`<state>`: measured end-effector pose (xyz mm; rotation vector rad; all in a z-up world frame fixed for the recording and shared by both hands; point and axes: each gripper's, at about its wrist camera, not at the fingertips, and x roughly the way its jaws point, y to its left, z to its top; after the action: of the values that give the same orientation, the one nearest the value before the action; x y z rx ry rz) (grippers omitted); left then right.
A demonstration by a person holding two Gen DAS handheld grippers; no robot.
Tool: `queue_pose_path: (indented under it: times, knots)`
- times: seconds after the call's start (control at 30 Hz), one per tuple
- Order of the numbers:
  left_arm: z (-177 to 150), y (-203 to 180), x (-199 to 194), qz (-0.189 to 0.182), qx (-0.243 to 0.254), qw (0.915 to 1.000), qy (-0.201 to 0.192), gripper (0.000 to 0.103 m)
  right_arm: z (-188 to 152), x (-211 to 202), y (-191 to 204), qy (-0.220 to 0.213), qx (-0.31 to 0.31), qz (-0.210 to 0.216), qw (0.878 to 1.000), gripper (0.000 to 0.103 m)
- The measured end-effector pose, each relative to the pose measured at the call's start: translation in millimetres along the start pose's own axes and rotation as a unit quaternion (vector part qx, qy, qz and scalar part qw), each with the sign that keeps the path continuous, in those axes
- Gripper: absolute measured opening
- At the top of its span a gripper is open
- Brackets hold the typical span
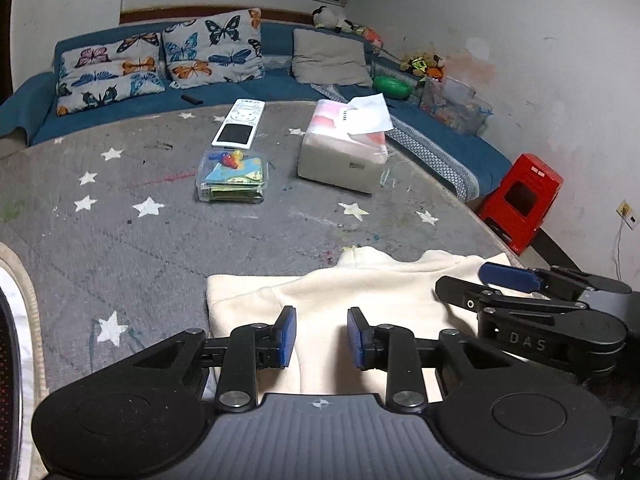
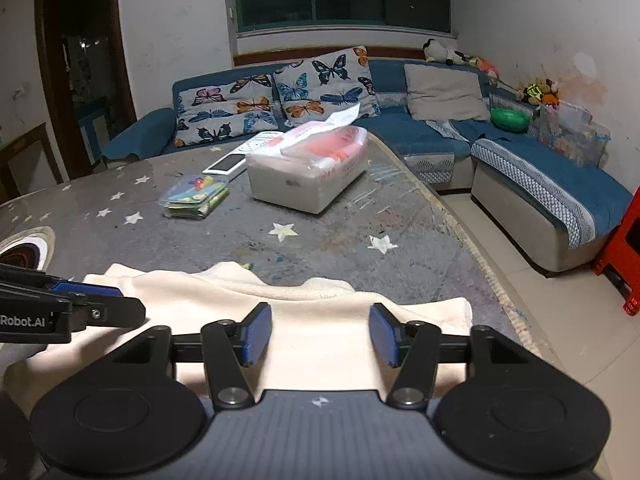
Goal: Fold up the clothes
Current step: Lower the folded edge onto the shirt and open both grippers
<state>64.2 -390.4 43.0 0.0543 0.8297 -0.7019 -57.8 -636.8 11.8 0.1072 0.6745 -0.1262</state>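
Along the far walls a blue corner sofa [image 2: 424,140] wraps the room, with two butterfly cushions [image 2: 276,96] and a plain grey cushion [image 2: 444,92] propped against its back and some soft toys [image 2: 444,53] heaped on the ledge behind. In front of it stands a big table under a grey star-print cover [image 1: 132,236], scribbled and stained in places. At the near edge of that table lies the cream garment [image 1: 348,292], spread mostly flat with a few soft ridges along its far side, one corner reaching close to the table's right rim. A red plastic stool [image 1: 520,200] sits on the floor just off that rim. Mid-table there is a white tissue box [image 1: 342,152] with a sheet [image 1: 370,114] poking out the top, beside it a clear plastic case [image 1: 232,176] of colourful bits, and just behind that a white remote [image 1: 240,122]. Closest of all are the two tools: the left gripper [image 1: 321,337] hangs over the garment's left half with its blue pads spread apart and nothing between them, and the right gripper [image 2: 321,334] sits just to its right over the other half, also spread wide and empty.
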Motion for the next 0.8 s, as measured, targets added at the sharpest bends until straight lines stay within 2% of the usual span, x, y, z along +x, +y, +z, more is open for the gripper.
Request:
queue_pose_path:
  times: [0.17,0.33,0.37,0.4,0.47,0.63,0.8]
  knots:
    - [-5,-5,-15,0.005,0.013,0.9998,-0.013,0.038,-6,-20,3,-0.003,-0.004,0.005,1.000,0.066]
    - [-17,-10,-36,0.010,0.032,0.9991,-0.025,0.047,-18,-37,8,-0.001,-0.006,0.010,1.000,0.067]
    - [-21,-10,-41,0.010,0.034,0.9990,-0.026,0.048,-22,-42,9,-0.001,-0.004,0.011,1.000,0.068]
    - [-25,-9,-45,0.010,0.035,0.9990,-0.027,0.049,-26,-47,10,-0.002,-0.004,0.012,1.000,0.076]
    - [-33,-8,-52,0.015,0.038,0.9988,-0.029,0.050,-33,-55,13,-0.003,-0.008,0.011,1.000,0.080]
    - [-51,-5,-59,0.024,0.044,0.9984,-0.026,0.050,-53,-72,20,0.001,-0.027,0.001,1.000,0.081]
    - [-66,-2,-59,0.038,0.049,0.9979,-0.020,0.051,-59,-82,25,-0.004,-0.031,0.000,1.000,0.082]
